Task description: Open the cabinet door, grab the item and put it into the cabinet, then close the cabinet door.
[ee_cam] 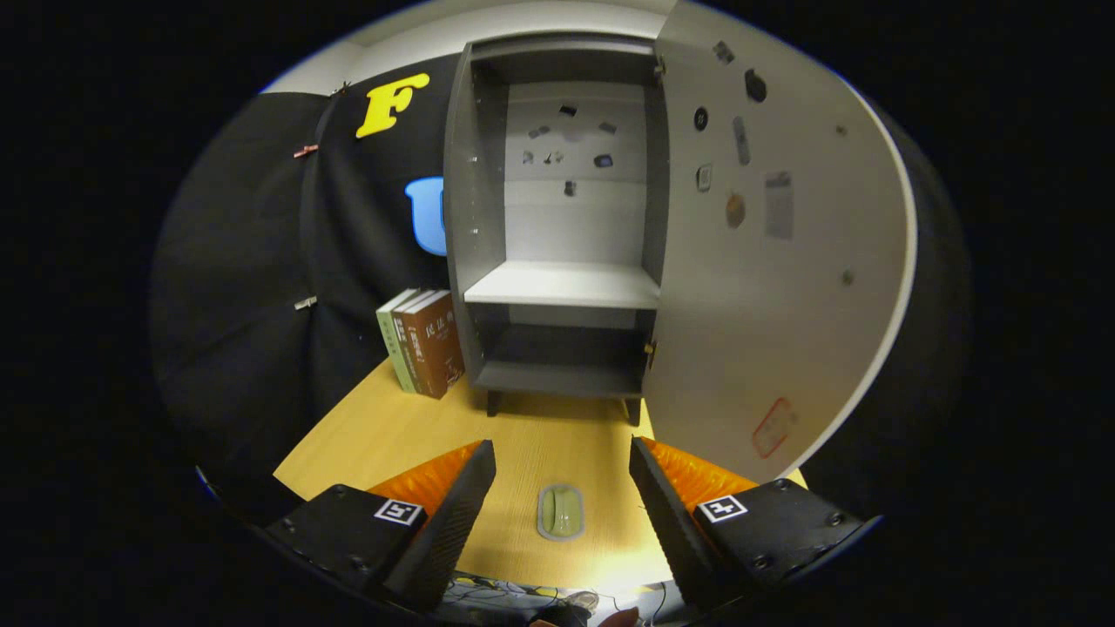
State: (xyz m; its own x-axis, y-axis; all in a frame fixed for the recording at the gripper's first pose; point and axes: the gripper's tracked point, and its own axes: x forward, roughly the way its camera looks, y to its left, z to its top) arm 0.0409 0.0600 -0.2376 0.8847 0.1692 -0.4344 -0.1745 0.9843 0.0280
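Observation:
A small grey cabinet (557, 226) stands on short legs at the far side of the wooden table (392, 435). Its door (766, 261) is swung wide open to the right, with several small stickers on its inner face. Inside, a pale shelf (562, 285) and a darker bottom shelf (557, 376) both look bare. A small flat green oval item with a grey rim (560, 512) lies on the table between my fingers, nearer than their tips. My gripper (562, 457) is open above the table, touching nothing.
Three books (424, 342) stand upright against the cabinet's left side. The open door's lower edge reaches over the table's right part, close to my right finger (662, 505). Black cloth walls the booth behind and to the left.

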